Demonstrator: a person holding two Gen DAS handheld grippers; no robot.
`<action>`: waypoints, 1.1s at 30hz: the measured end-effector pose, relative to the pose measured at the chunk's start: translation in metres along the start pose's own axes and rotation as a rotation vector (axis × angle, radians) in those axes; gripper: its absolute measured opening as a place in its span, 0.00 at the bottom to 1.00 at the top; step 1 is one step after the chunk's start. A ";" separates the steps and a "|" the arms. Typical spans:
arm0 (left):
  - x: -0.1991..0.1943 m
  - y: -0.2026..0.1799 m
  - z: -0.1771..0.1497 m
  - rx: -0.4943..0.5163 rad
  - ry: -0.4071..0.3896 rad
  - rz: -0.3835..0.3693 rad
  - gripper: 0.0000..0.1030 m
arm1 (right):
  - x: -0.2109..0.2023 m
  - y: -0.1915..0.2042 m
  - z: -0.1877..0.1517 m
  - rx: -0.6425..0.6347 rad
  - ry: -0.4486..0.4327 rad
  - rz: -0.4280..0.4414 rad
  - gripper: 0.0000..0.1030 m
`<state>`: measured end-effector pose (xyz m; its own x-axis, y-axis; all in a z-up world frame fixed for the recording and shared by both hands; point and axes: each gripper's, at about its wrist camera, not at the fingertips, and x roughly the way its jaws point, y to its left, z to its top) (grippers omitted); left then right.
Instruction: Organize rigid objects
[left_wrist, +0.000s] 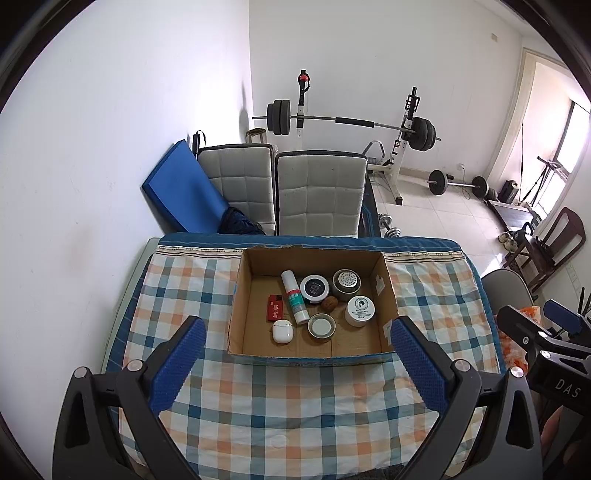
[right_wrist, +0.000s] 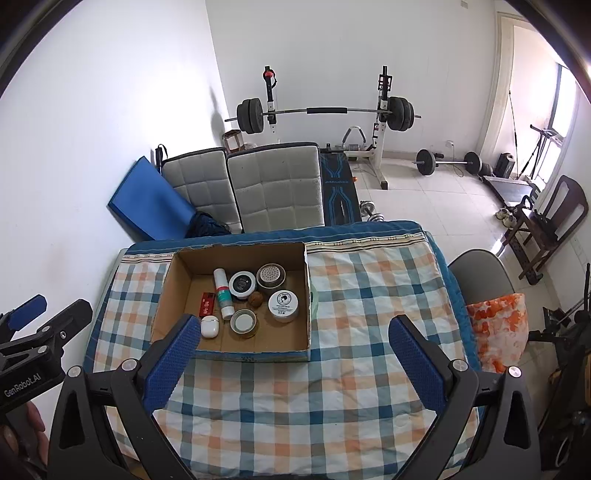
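A cardboard box (left_wrist: 386, 280) (right_wrist: 166, 291) sits on the checked tablecloth and holds several small items. Among them are a white spray bottle (left_wrist: 293, 297) (right_wrist: 223, 293), a red packet (left_wrist: 274, 307) (right_wrist: 207, 303), a white earbud case (left_wrist: 282, 331) (right_wrist: 210, 326), a walnut (left_wrist: 329, 303) (right_wrist: 255, 298) and several round jars and tins. My left gripper (left_wrist: 297, 336) hangs open above the near edge of the box, nothing between its blue pads. My right gripper (right_wrist: 295, 332) is open too, above the cloth just right of the box's front.
The table (right_wrist: 369, 295) is covered by a blue, orange and white checked cloth. Two grey padded chairs (left_wrist: 317, 192) stand behind it, with a blue mat (left_wrist: 184, 188) against the wall. A barbell rack (right_wrist: 325, 110) and weights fill the far room. An orange patterned bag (right_wrist: 498, 332) sits on a chair at right.
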<state>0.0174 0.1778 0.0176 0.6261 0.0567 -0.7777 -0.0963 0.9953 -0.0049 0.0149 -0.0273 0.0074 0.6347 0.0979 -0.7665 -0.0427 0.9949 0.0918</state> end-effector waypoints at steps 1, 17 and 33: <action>0.000 0.000 0.000 0.001 0.000 -0.002 1.00 | 0.000 0.000 0.000 0.001 0.000 0.001 1.00; -0.001 -0.001 0.002 -0.001 0.000 -0.006 1.00 | -0.002 0.005 -0.002 0.005 -0.019 -0.015 1.00; 0.000 -0.006 0.004 0.006 -0.001 -0.014 1.00 | -0.007 0.005 -0.003 0.005 -0.046 -0.051 1.00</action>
<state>0.0214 0.1718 0.0203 0.6282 0.0433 -0.7769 -0.0832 0.9965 -0.0118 0.0076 -0.0226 0.0114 0.6706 0.0454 -0.7404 -0.0052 0.9984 0.0565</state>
